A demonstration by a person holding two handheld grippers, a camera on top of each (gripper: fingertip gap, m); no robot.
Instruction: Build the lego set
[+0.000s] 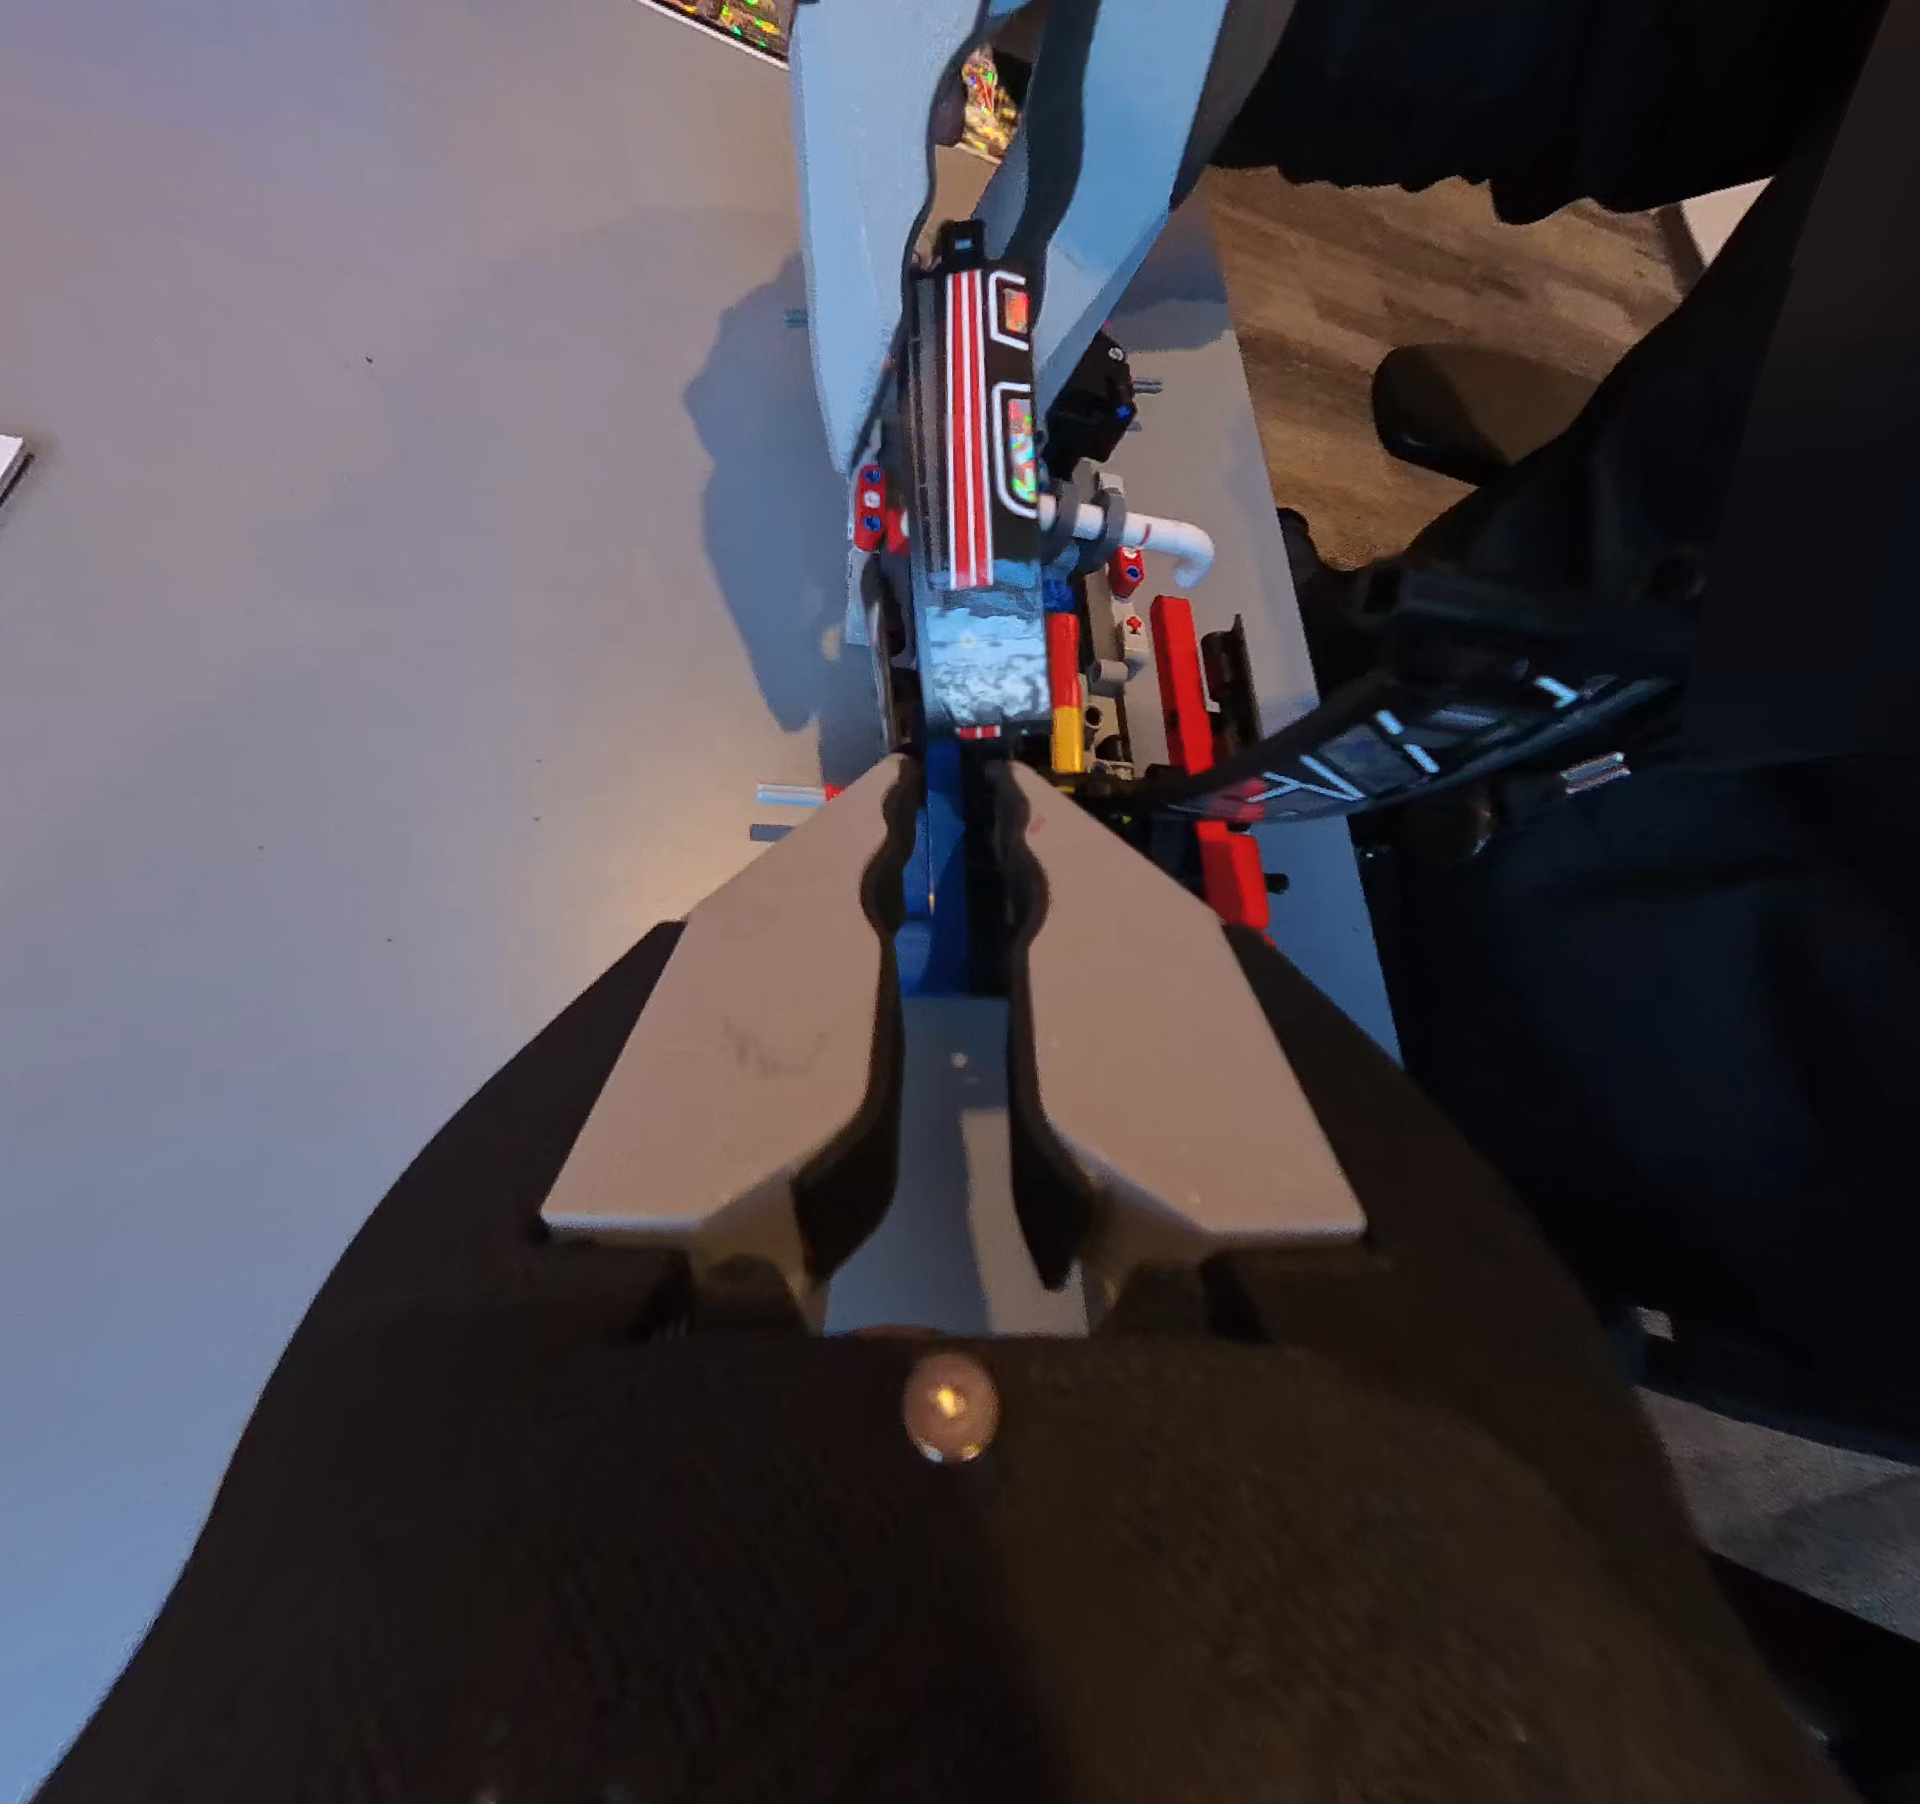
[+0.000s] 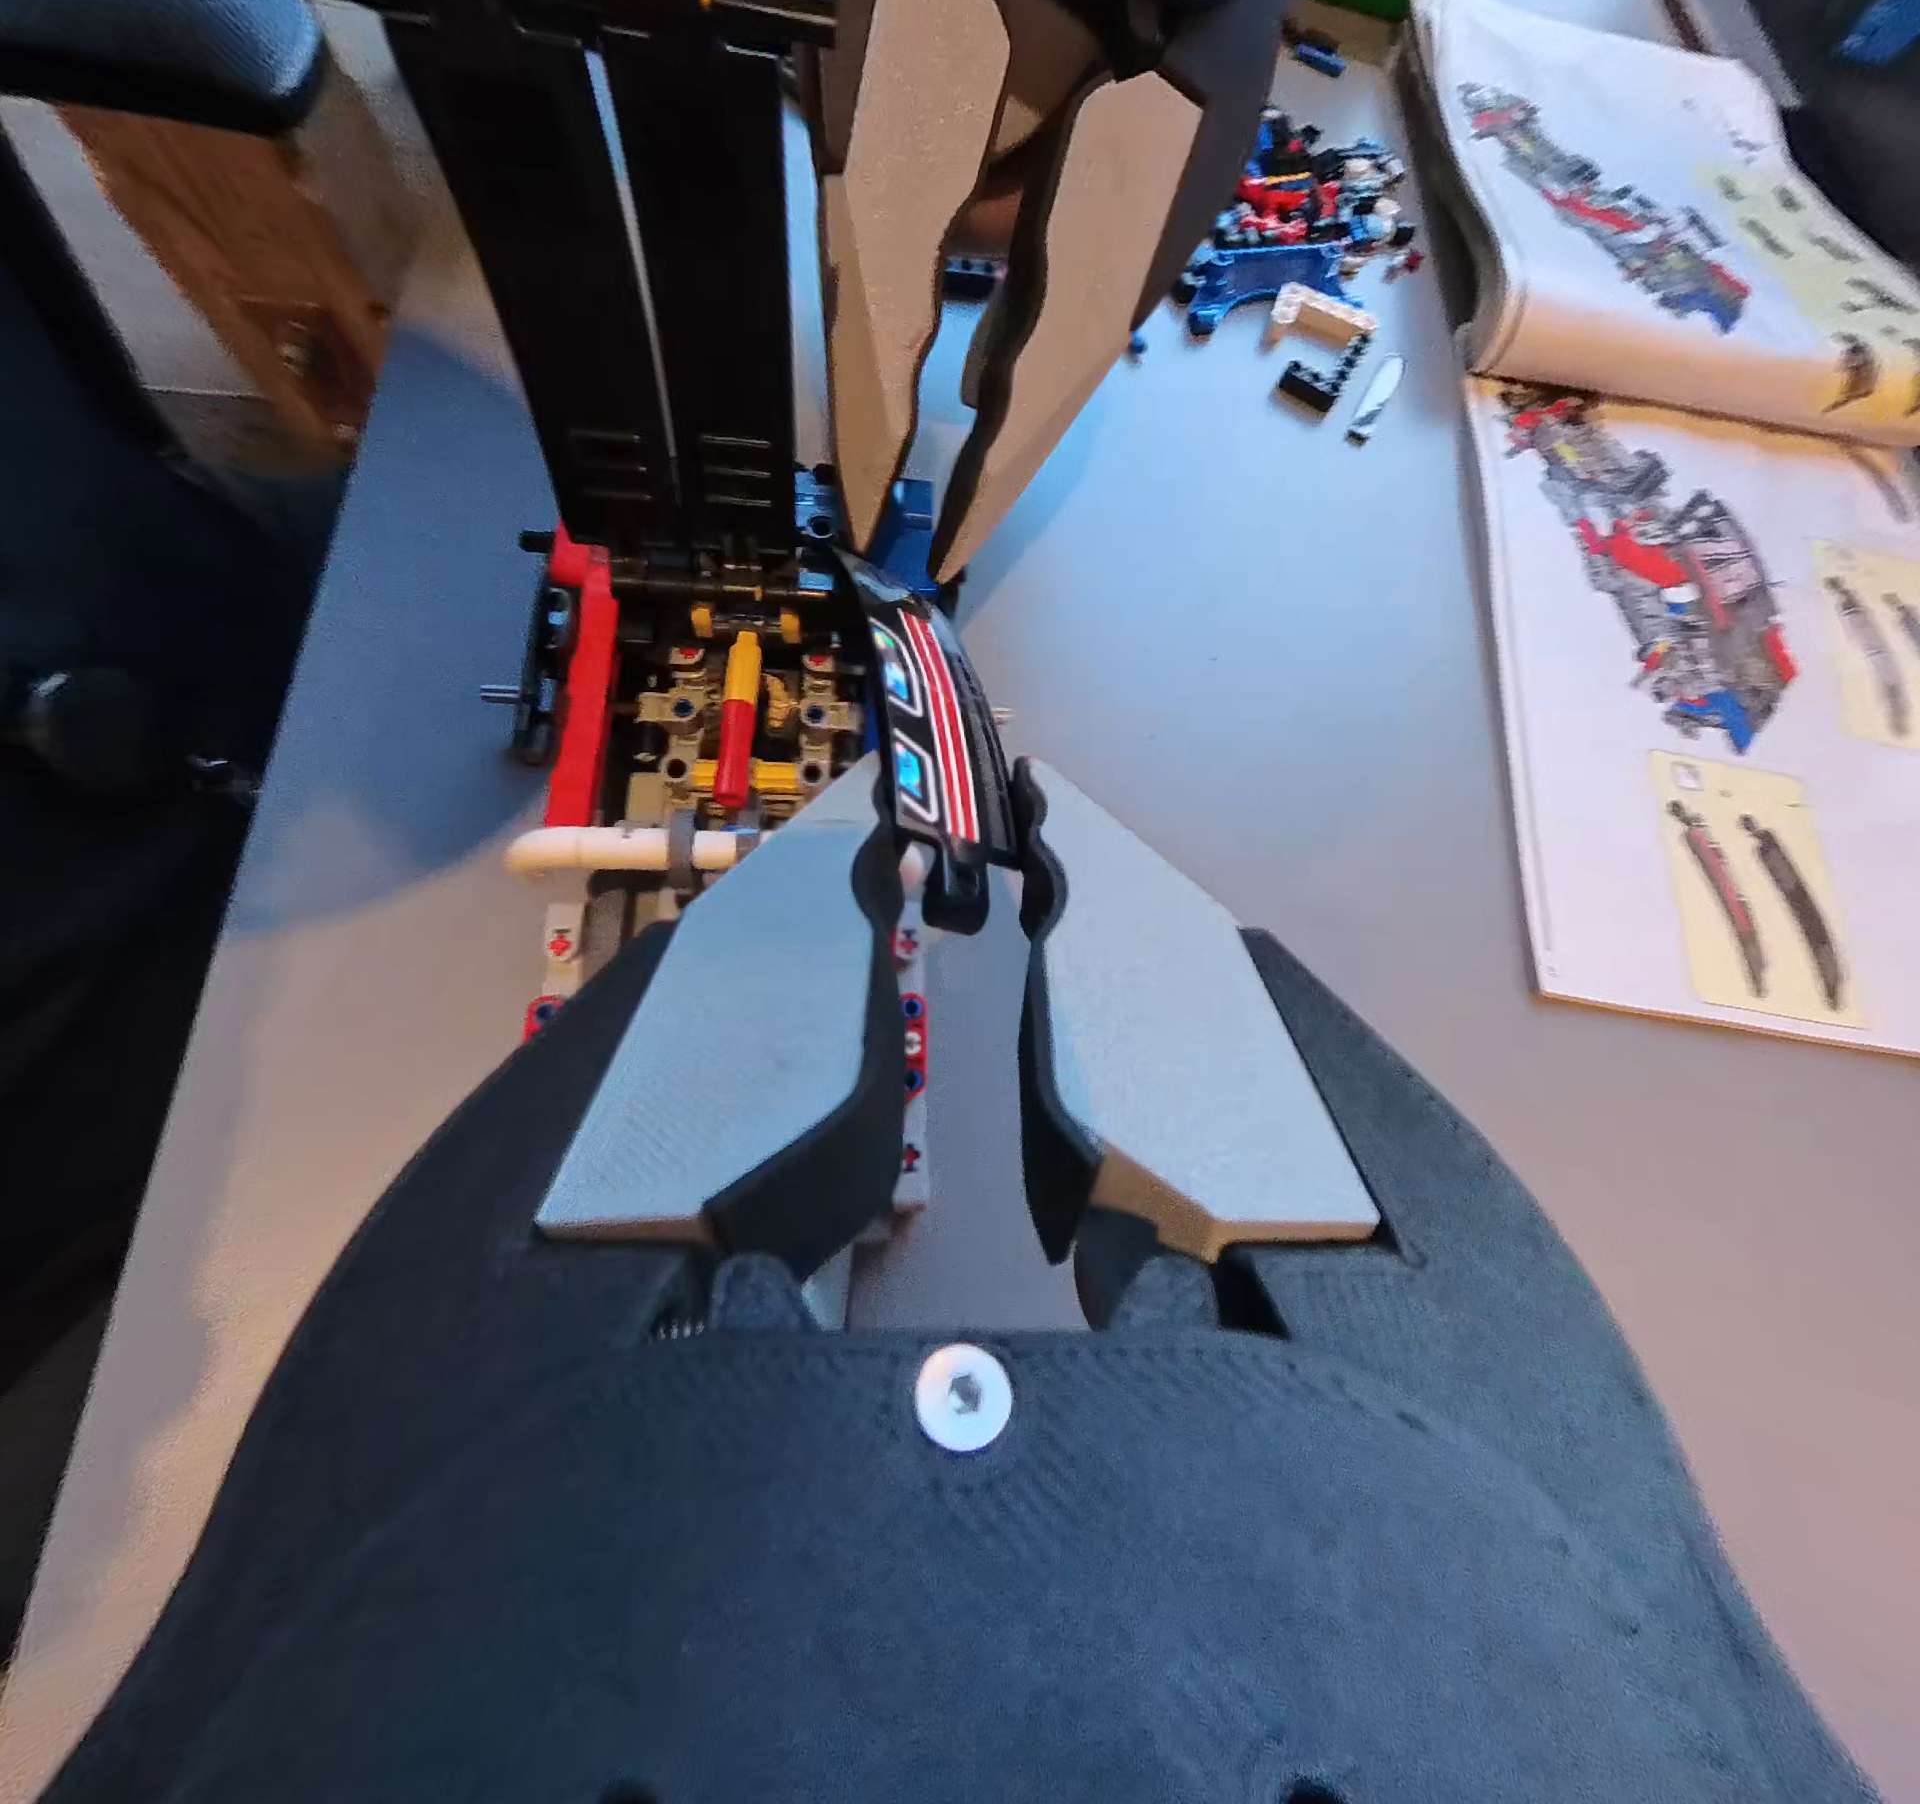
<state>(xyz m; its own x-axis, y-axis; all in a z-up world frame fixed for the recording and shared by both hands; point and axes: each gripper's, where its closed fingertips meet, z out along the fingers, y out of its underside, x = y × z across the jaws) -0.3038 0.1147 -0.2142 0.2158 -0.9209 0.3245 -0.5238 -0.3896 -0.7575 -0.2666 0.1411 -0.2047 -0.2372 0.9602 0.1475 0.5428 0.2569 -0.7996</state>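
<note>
While the half-built lego car [image 2: 717, 715] sits near the edge of the grey bench [image 2: 1195, 715], both grippers meet over it from opposite ends. The right gripper [image 2: 961, 855] has its jaws nearly closed around the lower end of a curved black panel [image 2: 940, 746] with red and white stripes, which arches along the car's side. Whether the pads actually press on it, I cannot tell. The left gripper [image 1: 956, 798] has its jaws narrowly parted around the blue and black end of the car, just below the same striped panel [image 1: 971, 445]; a firm grip is not clear either. A white pipe [image 2: 613, 850] crosses the car's frame. Beyond the car lie a pile of loose bricks [image 2: 1299, 216] and an open instruction booklet [image 2: 1662, 611].
</note>
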